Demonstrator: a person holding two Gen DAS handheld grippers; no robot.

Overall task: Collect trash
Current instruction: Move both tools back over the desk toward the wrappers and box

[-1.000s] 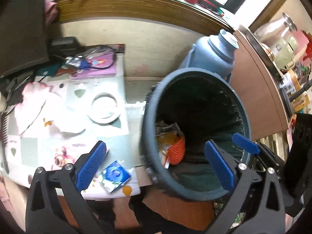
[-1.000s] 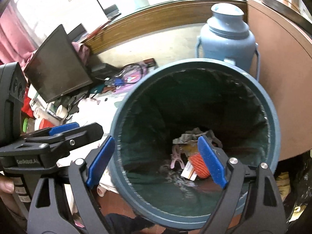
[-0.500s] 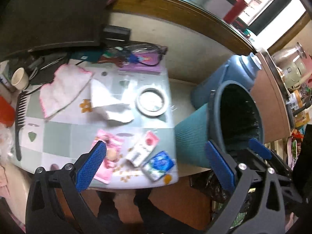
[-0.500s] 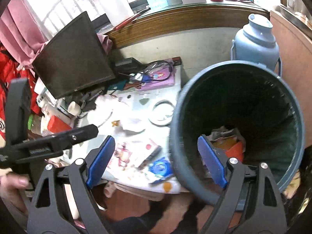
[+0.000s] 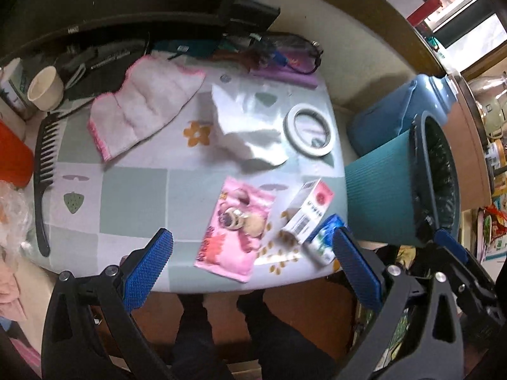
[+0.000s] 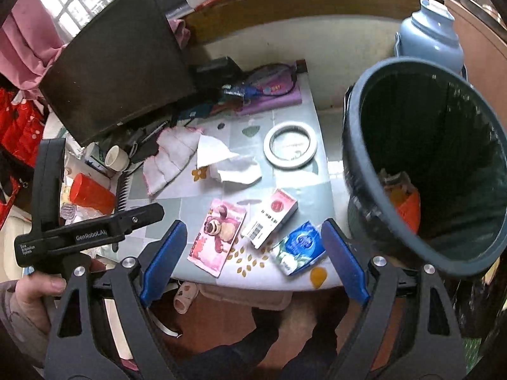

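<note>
- The trash that remains is in a small group at the near edge of the desk (image 6: 152, 196), which has a pale green and white checked cover: a flat pink snack wrapper with cartoon bears (image 6: 218, 234), a small white and red cardboard box (image 6: 271, 217) lying on its side, and a crumpled blue and white foil packet (image 6: 299, 247).
- These three lie close together, the box between the wrapper and the packet, with small brown crumbs (image 6: 244, 261) around them. I judge that this makes them the easiest next pick, because they are closest to the bin.
- A crumpled white tissue (image 6: 226, 161) lies farther back, beside a pink-edged white cloth (image 6: 171, 161) and a white ring-shaped lid (image 6: 290, 147).
- The round dark blue plastic trash bin (image 6: 358, 190) stands just beside the right side of the desk. Its opening is free, and some orange and paper waste is already inside.
- The left gripper (image 5: 250, 272) hangs above the near edge with its blue pads wide apart and nothing between them; the wrapper lies below that gap.
- The right gripper (image 6: 253, 259) is also spread wide and empty, pointing down at the box and packet.
- A hand (image 6: 35, 288) grasps the handle of the left tool.
</note>
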